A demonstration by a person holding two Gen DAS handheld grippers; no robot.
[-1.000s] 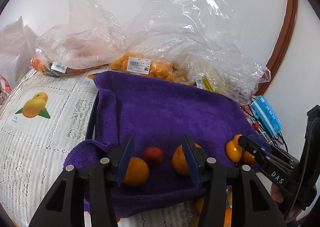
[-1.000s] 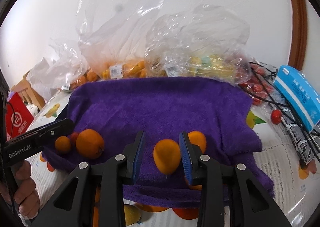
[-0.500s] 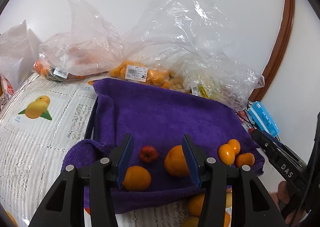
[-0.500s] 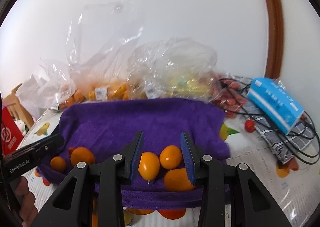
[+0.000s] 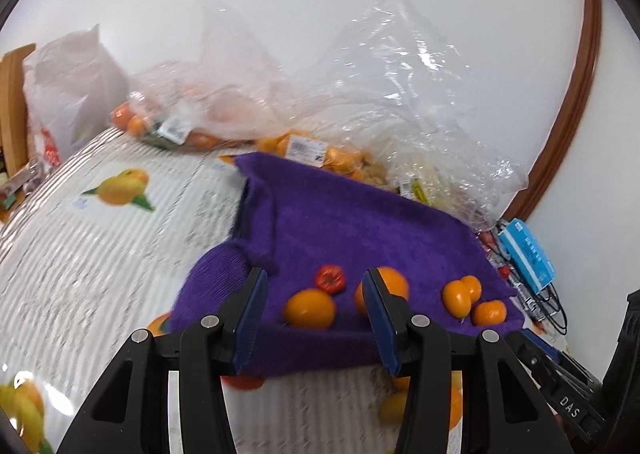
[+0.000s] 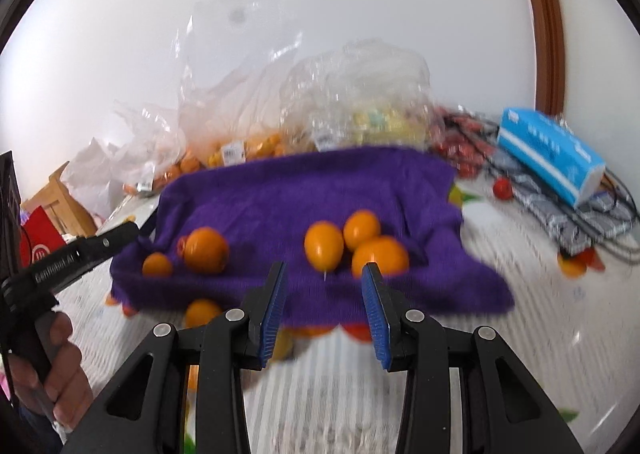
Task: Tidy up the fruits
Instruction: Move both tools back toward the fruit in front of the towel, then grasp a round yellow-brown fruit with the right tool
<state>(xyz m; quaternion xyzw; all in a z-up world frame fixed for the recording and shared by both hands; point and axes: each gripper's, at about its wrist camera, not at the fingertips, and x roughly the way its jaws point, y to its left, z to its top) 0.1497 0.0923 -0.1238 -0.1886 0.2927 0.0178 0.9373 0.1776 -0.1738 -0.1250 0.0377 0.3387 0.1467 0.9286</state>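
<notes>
right gripper [image 6: 323,308]: fingers part-open, empty | oval orange kumquat [image 6: 323,245] lies just above the gap, long axis upright in frame | left gripper [image 5: 316,318]: fingers part-open, empty, over round orange tangerine [image 5: 310,308] on purple towel [image 5: 360,221]

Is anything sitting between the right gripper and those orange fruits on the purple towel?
Nothing visible: the right gripper is empty, jaws apart, with only bare purple towel between it and the orange fruits.

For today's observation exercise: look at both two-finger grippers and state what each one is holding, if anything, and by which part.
Nothing is held. The left gripper and the right gripper both stand open and empty, short of the round orange fruits lying on the purple towel.
</notes>
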